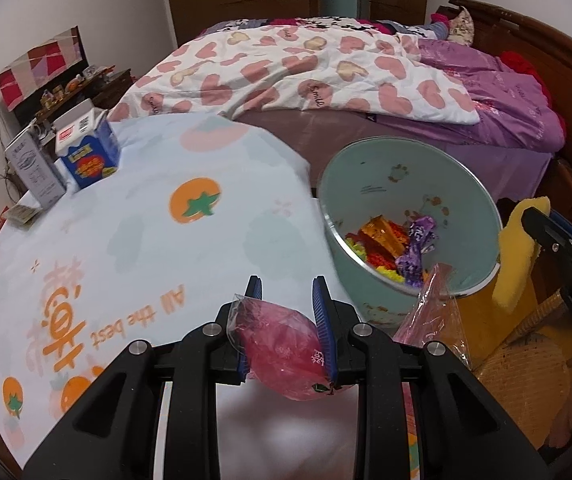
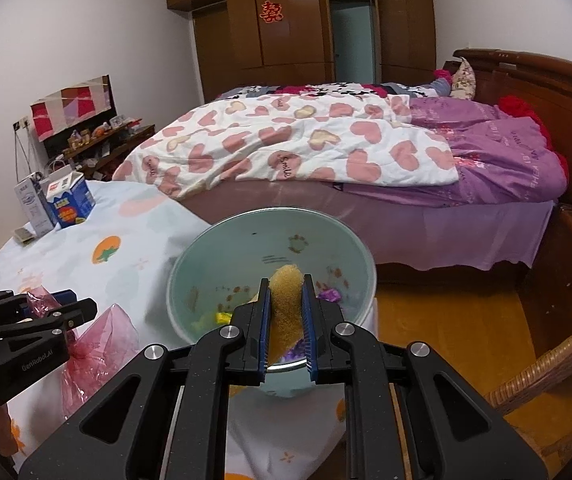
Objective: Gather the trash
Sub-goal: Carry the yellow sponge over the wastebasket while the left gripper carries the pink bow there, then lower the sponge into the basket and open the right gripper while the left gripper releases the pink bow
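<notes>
**Both grippers loaded, bin just ahead**

The step in hand looks like the drop-off: the right gripper point(image 2: 286, 316) is pinching a yellow sponge point(image 2: 284, 300) directly over the mouth of the pale green bin point(image 2: 189, 280); the left gripper point(image 1: 286, 320) is clamped on a pink plastic bag point(image 1: 281, 356) above the near edge of the tablecloth point(image 1: 145, 220), just left of the bin.

Next, by my judgement, the right jaws need only part to let the sponge fall; the left must first travel right over the rim.

The bin, at the table's right edge, holds a purple wrapper point(image 1: 418, 248) and orange, red and yellow wrappers point(image 1: 374, 240); two cartons point(image 1: 85, 152) stand on the table's far left.
</notes>
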Demonstrator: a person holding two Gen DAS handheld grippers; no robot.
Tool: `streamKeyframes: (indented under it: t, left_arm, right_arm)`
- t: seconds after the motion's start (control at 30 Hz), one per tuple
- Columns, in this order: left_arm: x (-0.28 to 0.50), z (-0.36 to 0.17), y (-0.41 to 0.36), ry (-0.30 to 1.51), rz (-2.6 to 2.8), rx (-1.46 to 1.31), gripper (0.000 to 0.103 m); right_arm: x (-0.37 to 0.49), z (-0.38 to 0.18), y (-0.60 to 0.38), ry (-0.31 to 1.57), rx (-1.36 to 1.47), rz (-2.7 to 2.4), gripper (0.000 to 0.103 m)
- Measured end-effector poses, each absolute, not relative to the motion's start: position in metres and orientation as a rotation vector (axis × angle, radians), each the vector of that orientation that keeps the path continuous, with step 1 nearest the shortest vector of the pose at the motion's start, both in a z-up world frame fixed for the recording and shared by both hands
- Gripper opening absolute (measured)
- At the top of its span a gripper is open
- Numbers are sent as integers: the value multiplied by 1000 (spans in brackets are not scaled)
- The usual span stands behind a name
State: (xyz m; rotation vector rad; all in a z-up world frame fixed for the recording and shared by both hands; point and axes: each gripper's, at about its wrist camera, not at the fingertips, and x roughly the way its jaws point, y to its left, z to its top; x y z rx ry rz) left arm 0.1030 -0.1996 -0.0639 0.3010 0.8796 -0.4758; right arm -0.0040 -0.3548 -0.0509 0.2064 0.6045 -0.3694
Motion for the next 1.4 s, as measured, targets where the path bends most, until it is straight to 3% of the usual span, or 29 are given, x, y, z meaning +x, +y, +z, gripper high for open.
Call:
streamKeyframes:
  t: [1.4]
  left_arm:
    - [154,-95,-315,910,-495,370,27]
  right_arm:
    - [53,-72,-427,666,155,-432,16]
